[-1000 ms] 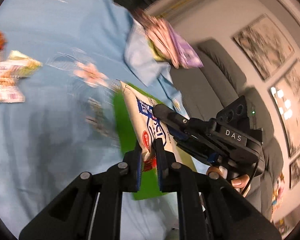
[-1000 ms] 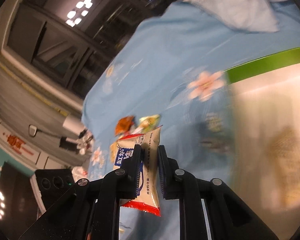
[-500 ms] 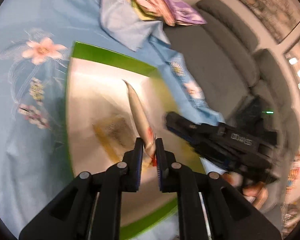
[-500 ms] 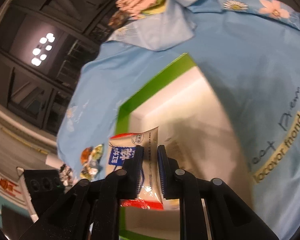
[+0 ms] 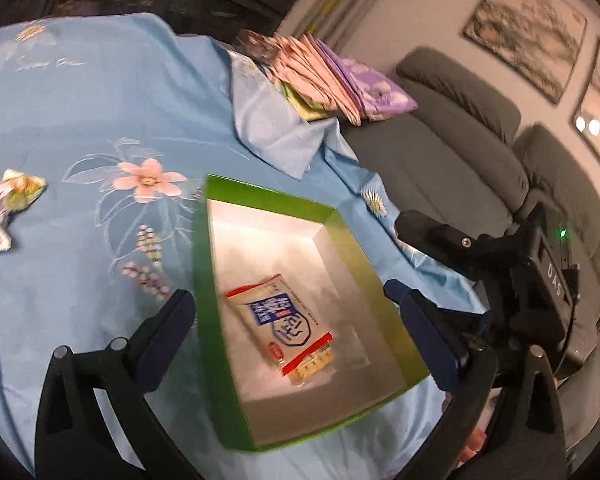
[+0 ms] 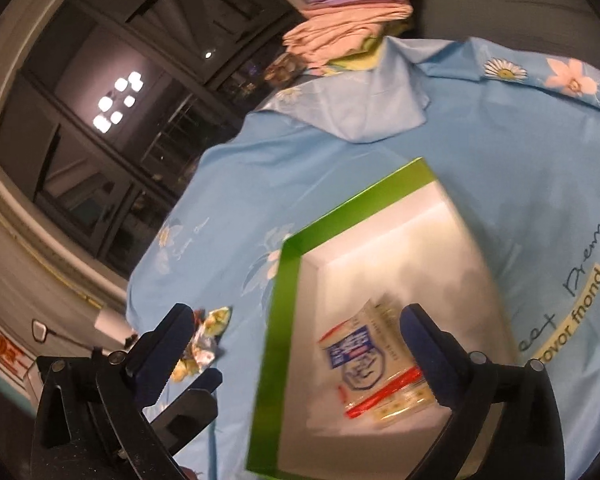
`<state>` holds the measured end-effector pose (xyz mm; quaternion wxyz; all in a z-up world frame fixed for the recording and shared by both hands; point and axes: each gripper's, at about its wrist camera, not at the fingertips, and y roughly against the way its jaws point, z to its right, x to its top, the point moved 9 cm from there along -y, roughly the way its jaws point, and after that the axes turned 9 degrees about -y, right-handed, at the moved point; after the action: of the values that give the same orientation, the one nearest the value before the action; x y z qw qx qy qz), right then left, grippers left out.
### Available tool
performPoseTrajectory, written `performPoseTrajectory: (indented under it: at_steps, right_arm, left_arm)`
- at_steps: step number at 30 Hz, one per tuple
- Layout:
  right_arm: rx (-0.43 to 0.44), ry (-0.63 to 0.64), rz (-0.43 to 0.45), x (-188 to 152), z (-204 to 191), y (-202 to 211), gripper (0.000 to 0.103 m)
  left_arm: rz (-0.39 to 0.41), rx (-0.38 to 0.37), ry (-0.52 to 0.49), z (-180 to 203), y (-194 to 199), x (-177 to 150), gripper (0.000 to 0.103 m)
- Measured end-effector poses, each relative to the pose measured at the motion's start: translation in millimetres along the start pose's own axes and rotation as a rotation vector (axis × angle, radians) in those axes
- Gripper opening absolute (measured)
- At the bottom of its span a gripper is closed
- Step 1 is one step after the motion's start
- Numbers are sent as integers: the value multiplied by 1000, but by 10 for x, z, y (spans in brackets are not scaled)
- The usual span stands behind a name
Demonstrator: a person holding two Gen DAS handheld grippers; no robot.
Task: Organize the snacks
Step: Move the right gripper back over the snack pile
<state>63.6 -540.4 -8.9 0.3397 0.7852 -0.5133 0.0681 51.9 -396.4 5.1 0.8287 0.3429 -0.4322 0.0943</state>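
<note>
Both jaws have just sprung wide and hold nothing. The loose snacks (image 5: 8, 200) lie at nine o'clock of the left gripper (image 5: 296, 312), nearer it than the right gripper (image 6: 296, 332); the green box (image 5: 204, 280) sits under both.

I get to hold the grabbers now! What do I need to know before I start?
Left gripper: fingers wide open, just let go, holding nothing, hovering over the green box.
Right gripper: fingers also just opened, empty, over the same box.
Done: at least one white cracker packet lies flat inside the box; motion blur hides whether there is a second.
Left: a small pile of snacks sits on the blue tablecloth, away from the box. Fetch those next.
</note>
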Motion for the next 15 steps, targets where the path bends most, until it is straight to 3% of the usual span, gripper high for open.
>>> performPoseTrajectory:
  at_steps: [4,7,10,13,15]
  right_arm:
    - [77,42,-53,-202,-386,-99,102]
    - [160,96,-138,-469,-847,-262,102]
    - [189,188,-205,-746,-1278,-485,102]
    - [116,290,-261,-1058,-1601,-885,102]
    - [74,339,-315,-1309,-1795,-1237,102]
  left_arm:
    - [68,-24,95,-377,527,-8,103]
    - [124,51,118,-702,987,-20,103]
    - [214,224,116,-1156,1567,-12,103]
    - [275,447,72,-1523,2038,-31,103]
    - [271,603,26,-1748,2283,-90,103]
